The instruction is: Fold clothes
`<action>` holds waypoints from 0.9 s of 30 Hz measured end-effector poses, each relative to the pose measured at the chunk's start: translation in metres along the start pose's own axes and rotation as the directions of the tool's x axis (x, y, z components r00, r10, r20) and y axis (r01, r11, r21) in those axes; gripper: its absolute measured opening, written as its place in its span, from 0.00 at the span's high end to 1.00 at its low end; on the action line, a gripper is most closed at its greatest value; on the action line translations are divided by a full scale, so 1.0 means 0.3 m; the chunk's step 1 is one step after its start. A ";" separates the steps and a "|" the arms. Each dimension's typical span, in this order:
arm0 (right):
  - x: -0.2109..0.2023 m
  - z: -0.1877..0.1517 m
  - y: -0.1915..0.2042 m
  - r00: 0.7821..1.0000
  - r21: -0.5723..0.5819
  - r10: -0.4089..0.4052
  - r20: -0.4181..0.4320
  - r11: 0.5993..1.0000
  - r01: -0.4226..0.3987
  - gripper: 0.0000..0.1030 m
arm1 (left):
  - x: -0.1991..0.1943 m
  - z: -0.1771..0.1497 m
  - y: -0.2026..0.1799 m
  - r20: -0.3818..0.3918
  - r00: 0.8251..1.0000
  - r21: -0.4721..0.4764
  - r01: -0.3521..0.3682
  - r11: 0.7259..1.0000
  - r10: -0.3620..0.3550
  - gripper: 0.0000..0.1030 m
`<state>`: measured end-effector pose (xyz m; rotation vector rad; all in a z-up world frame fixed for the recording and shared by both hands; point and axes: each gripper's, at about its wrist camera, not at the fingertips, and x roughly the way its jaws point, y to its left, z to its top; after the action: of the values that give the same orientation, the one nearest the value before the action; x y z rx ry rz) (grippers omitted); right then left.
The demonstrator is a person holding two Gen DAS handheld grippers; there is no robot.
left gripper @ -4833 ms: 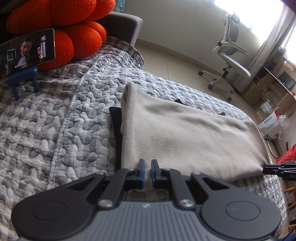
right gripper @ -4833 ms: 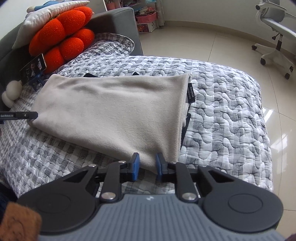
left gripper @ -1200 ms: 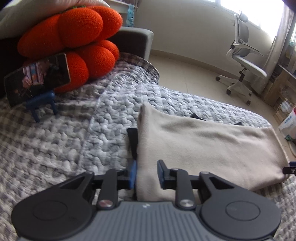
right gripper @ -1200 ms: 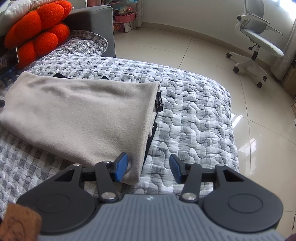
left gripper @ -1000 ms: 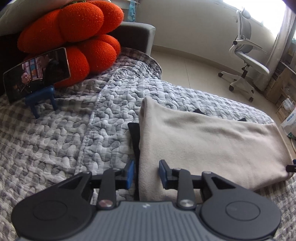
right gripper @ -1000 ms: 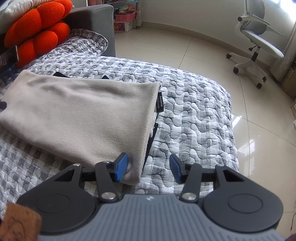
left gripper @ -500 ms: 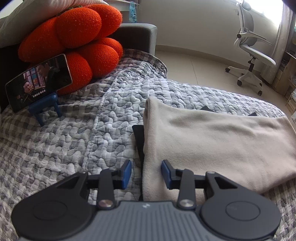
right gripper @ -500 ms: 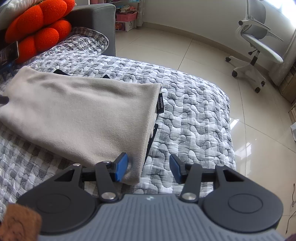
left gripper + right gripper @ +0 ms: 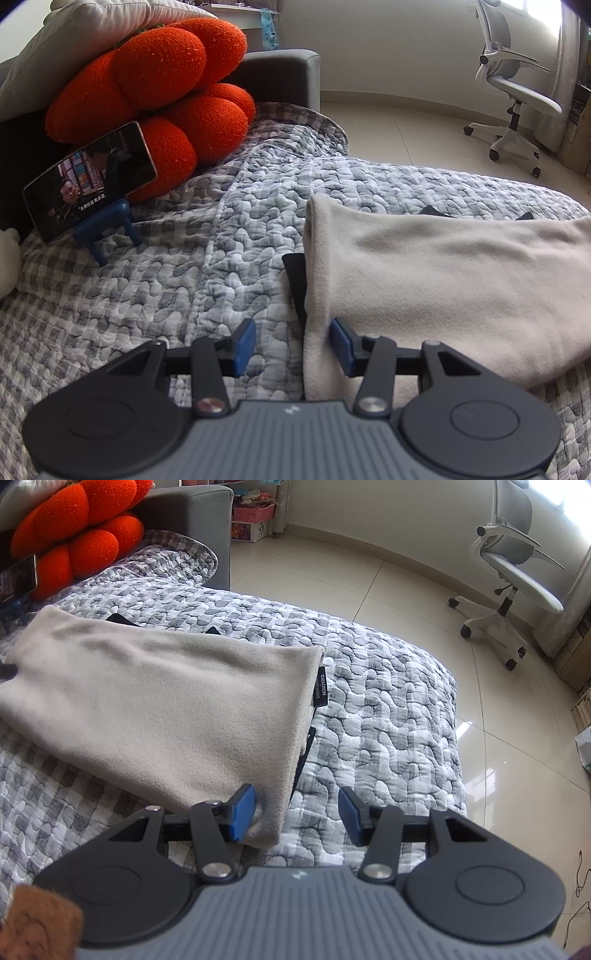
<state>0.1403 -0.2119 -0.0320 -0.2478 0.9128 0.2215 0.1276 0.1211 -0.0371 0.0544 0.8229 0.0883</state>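
**Both corners let go, next fold waiting**

The beige fleece garment [image 9: 461, 280] lies folded flat on the quilted bed [image 9: 207, 280], stretched between the two tools. The left hand-held gripper [image 9: 292, 345] sits at one near corner with its jaws opening; the folded edge of the fleece lies in the gap close to the right-side pad, and no pad presses on it. The right hand-held gripper [image 9: 297, 814] stands about half open at the opposite near corner [image 9: 266, 823]; that corner rests against its left-side pad, but the far pad stands well clear, so nothing is held.

This reads as the release after a fold has been laid down. The piece is a long rectangle, so a further fold, end to end, looks likely. That would call for each tool to close on a corner through every layer and carry it across without dragging the lower layers.

A dark lining or second layer [image 9: 297, 280] peeks out beyond the fleece edge ahead of the left tool, and a black label [image 9: 320, 686] sticks out ahead of the right; a shallow pinch could miss that under-layer. Further ahead and left sit a phone on a blue stand [image 9: 90, 181] and orange cushions [image 9: 155, 99], well apart from the work. An office chair [image 9: 517, 576] stands off the bed.
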 end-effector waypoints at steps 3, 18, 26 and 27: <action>-0.002 0.001 0.003 1.000 -0.004 -0.002 0.002 1.000 0.002 0.50 | -0.008 0.002 -0.001 0.005 1.000 -0.004 -0.003 1.000 0.003 0.54; -0.073 0.048 0.042 0.985 0.015 0.047 0.168 0.999 -0.051 0.50 | -0.099 0.043 -0.051 0.112 0.993 -0.036 0.036 0.999 -0.032 0.55; -0.011 0.080 0.169 0.980 -0.033 0.152 0.129 0.988 -0.149 0.50 | -0.050 0.043 -0.205 0.075 0.988 0.030 0.135 0.990 -0.137 0.55; -0.001 0.082 0.183 0.980 -0.039 0.161 0.120 0.987 -0.157 0.50 | -0.041 0.045 -0.217 0.067 0.987 0.029 0.145 0.989 -0.146 0.55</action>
<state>0.1426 -0.1524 -0.0237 -0.1865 0.8080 0.3946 0.1328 0.0551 -0.0245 0.0195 0.7564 -0.0610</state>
